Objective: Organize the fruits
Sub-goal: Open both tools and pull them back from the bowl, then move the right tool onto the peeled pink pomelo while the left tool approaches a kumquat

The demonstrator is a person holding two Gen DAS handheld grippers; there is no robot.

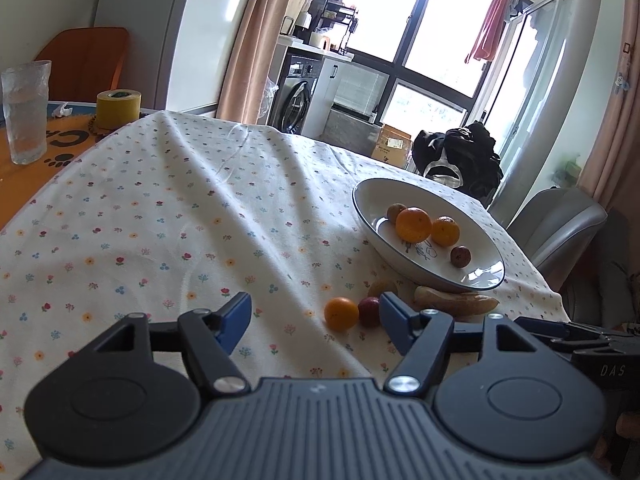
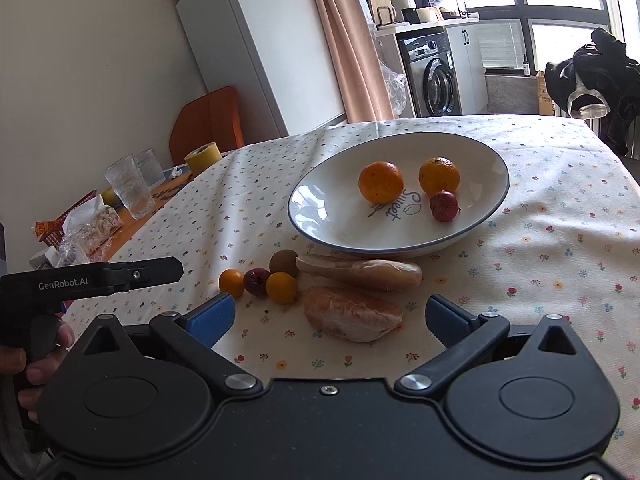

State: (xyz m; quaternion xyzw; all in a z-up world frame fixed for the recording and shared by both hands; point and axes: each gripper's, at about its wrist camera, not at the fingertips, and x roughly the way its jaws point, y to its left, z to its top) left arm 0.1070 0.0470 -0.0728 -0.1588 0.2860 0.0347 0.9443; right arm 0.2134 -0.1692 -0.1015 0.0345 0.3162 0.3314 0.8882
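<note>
A white bowl [image 2: 340, 220] with a blue rim sits on the flowered tablecloth and holds two oranges [image 2: 380, 182] [image 2: 439, 175] and a red fruit [image 2: 444, 206]. In front of it lie two small oranges [image 2: 232, 282] [image 2: 282, 287], a dark red fruit [image 2: 257, 281], a brown fruit [image 2: 283, 263] and two peeled citrus segments [image 2: 360, 272] [image 2: 352, 314]. My right gripper [image 2: 330, 318] is open just before the larger segment, holding nothing. My left gripper [image 1: 316, 320] is open and empty, its right finger beside the dark red fruit [image 1: 369, 311] and a small orange [image 1: 341, 313].
Two water glasses [image 2: 130, 186], a yellow tape roll [image 2: 204, 158] and snack packets [image 2: 92, 226] stand at the table's far left. An orange chair [image 2: 208, 120] is behind them. A grey chair [image 1: 560, 220] and a chair draped with dark clothes [image 1: 460, 156] flank the far edge.
</note>
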